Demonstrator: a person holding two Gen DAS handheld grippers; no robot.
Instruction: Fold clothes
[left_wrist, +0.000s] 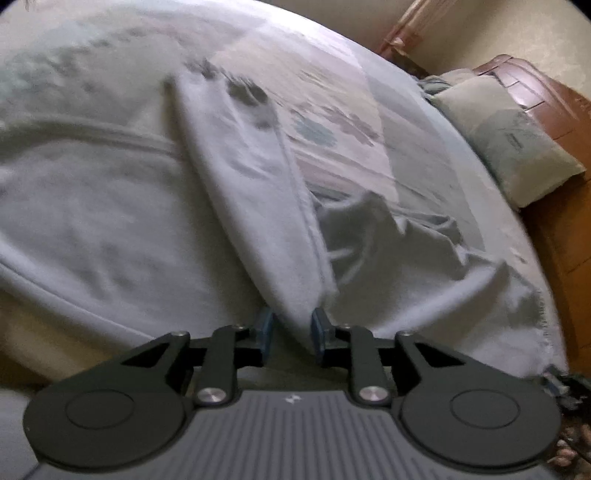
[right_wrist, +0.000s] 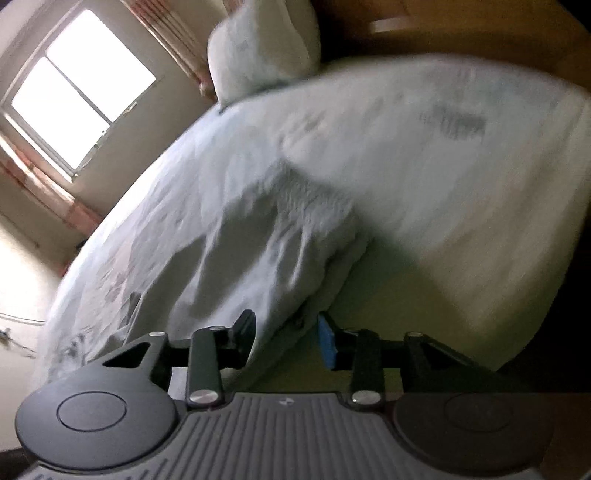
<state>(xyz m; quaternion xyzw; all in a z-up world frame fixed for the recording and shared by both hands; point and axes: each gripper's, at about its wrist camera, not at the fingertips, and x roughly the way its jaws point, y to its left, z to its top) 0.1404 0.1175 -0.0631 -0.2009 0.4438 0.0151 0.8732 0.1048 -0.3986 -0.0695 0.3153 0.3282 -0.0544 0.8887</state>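
Bed (left_wrist: 369, 122) with one pillow (left_wrist: 517, 147), one pale garment (left_wrist: 255, 192), left gripper (left_wrist: 290, 334) pinching its fold, right gripper (right_wrist: 286, 341) tilted, pinching garment edge.

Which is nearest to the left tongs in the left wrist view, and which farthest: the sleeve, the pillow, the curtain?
1. Sleeve: held between the left tongs, centre.
2. Pillow: on the bed, right side.
3. Curtain: by the wall, top right.

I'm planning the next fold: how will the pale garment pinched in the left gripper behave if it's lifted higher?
Probably floppy: the garment hangs from the left gripper as a long narrow fold, and the rest lies slack on the bed. Likely light; a small pinch carries it. It may drag wrinkles along.
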